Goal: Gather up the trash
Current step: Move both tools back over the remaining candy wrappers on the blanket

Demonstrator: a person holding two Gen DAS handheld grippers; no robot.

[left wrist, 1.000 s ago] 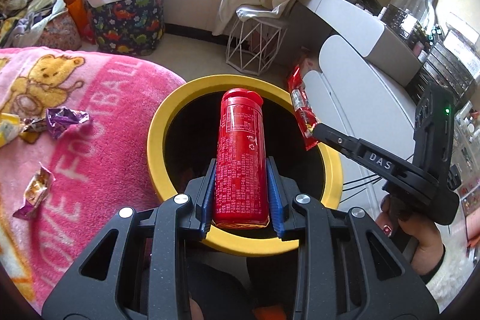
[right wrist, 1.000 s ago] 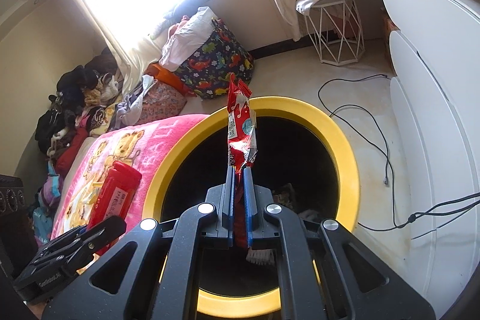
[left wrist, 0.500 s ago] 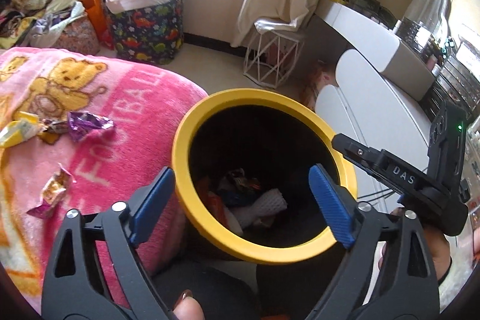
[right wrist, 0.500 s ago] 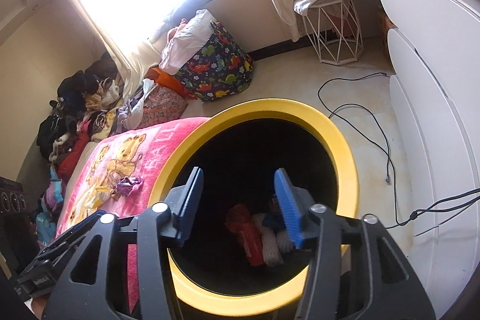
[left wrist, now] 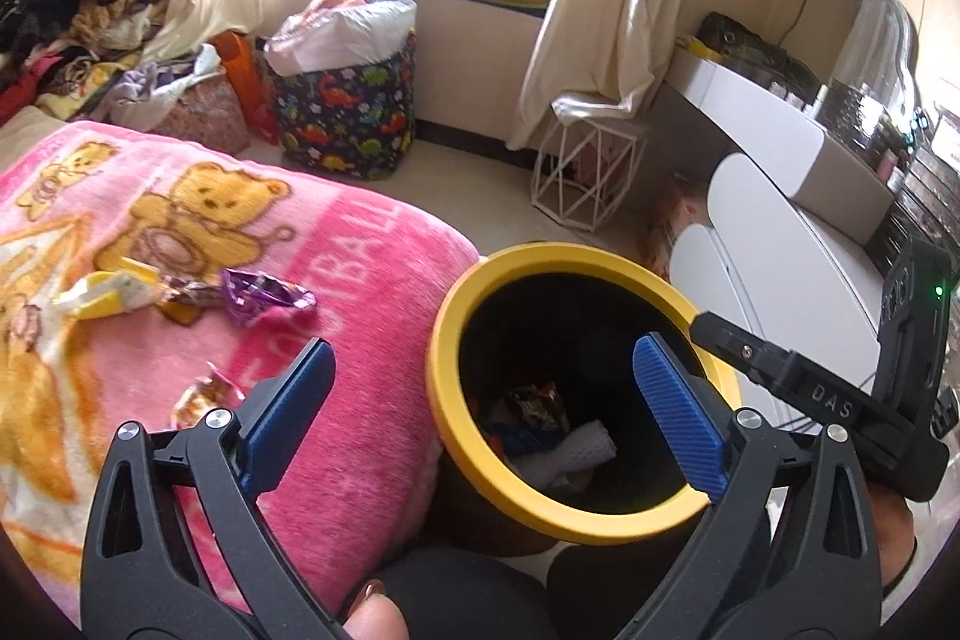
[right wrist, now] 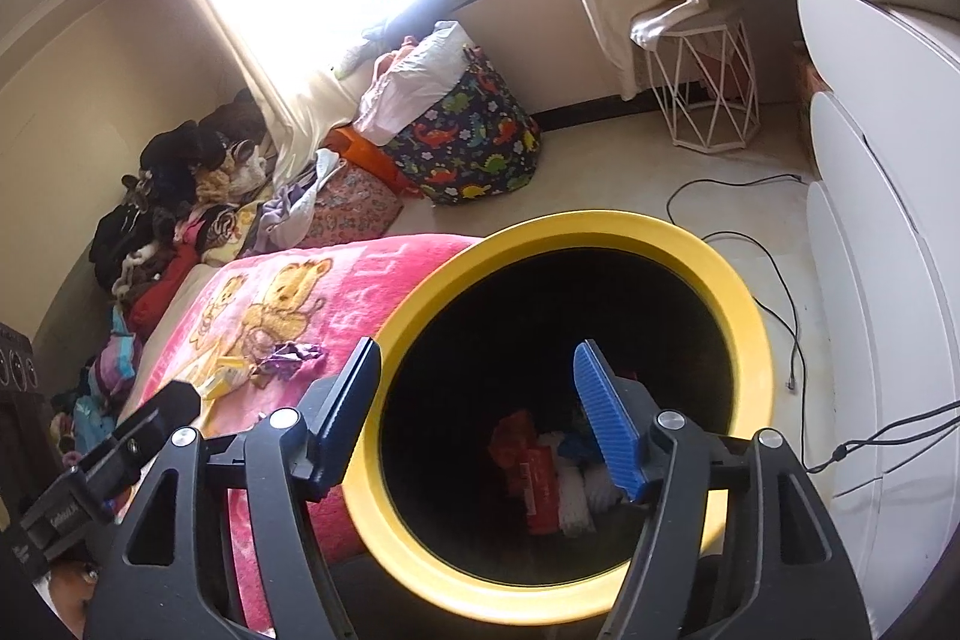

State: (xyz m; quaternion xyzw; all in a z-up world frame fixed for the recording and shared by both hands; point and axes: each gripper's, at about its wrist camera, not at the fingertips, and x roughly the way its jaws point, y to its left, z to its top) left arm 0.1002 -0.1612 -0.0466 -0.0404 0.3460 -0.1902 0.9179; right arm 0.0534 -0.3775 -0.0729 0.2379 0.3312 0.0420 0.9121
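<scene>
We hold both claws empty, jaws opening, over one bin.
Left gripper and right gripper hang above the yellow-rimmed bin; beside it, perhaps four wrappers on one pink blanket.

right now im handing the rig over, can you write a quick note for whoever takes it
Left gripper: jaws opening, nothing between them, over the bin's near edge.
Right gripper: jaws opening, empty, above the bin mouth.
Yellow-rimmed bin stands beside the pink blanket; a red packet and white scraps lie at its bottom.
Left to do: purple wrapper, yellow wrapper and a small wrapper lie on the blanket, not yet collected.
</scene>
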